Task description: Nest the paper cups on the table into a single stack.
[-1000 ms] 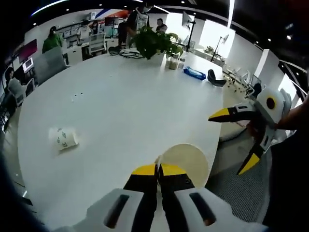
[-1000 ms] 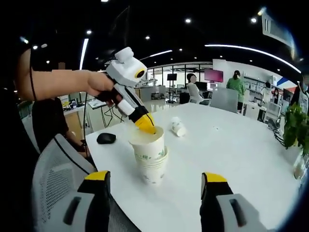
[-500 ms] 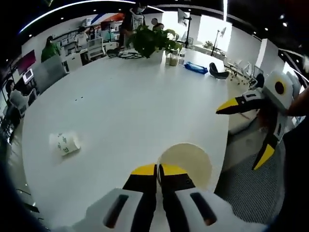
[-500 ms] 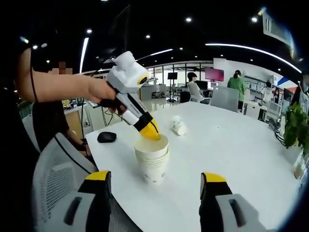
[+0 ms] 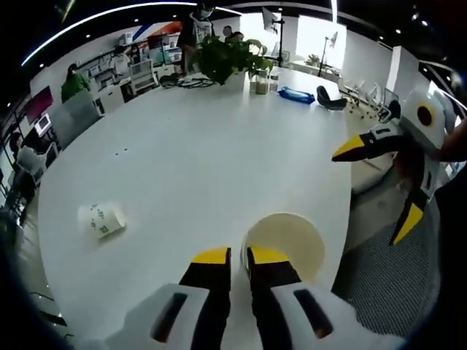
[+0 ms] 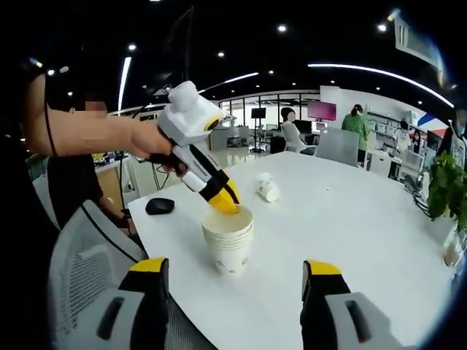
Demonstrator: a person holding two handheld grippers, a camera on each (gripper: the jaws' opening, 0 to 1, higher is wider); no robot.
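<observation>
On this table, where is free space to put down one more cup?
The wide bare tabletop between the cup stack, the lying cup and the plant is free. It is crowded at the near edge, where the left gripper sits at the stack's rim.

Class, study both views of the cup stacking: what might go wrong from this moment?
1. The stack of cups stands near the table edge; a nudge from the left gripper, whose fingers straddle its rim, may tip it off.
2. The lone cup lies on its side and may roll when grasped.
3. The right gripper hangs open nearby and might bump the stack.
</observation>
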